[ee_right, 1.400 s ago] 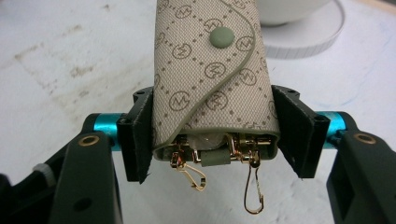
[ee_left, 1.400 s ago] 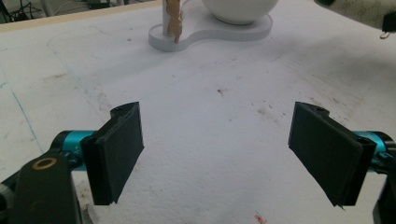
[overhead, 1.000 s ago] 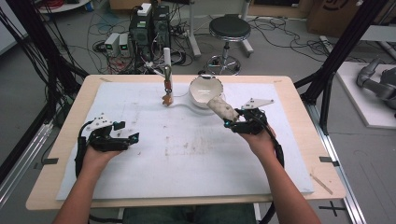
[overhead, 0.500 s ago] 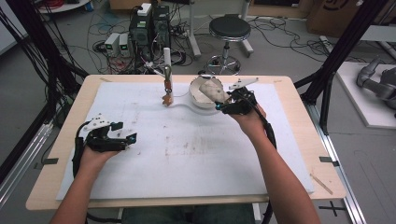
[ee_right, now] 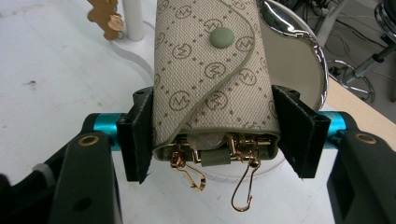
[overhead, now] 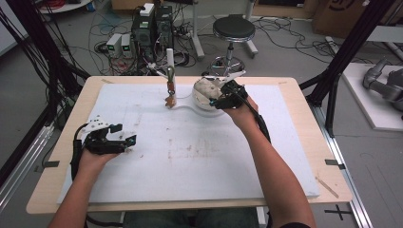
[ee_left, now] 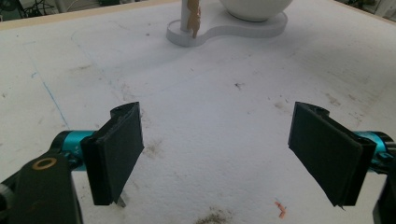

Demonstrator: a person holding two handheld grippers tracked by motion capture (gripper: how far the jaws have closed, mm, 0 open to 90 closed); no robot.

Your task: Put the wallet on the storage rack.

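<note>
A beige monogram key pouch (ee_right: 210, 70) with a green snap and gold hooks (ee_right: 243, 186) dangling from its near end is clamped between the jaws of my right gripper (ee_right: 212, 135). In the high view the right gripper (overhead: 219, 100) holds the pouch (overhead: 207, 90) over the white bowl (overhead: 197, 100) at the table's far middle. The bowl's shiny rim (ee_right: 299, 60) sits right behind the pouch. My left gripper (overhead: 127, 137) rests low at the left of the white mat; its jaws stand wide apart with nothing between them (ee_left: 224, 149).
The bowl shares a white base (overhead: 183, 105) with a thin white post (overhead: 169, 61), from which a brown charm (overhead: 169, 97) hangs. The post (ee_left: 187, 14) lies straight ahead of the left gripper. A stained white mat (overhead: 199, 161) covers the wooden table.
My right gripper has carried the pouch left and away from the person, from beside the bowl to over it. The left gripper has hardly moved.
</note>
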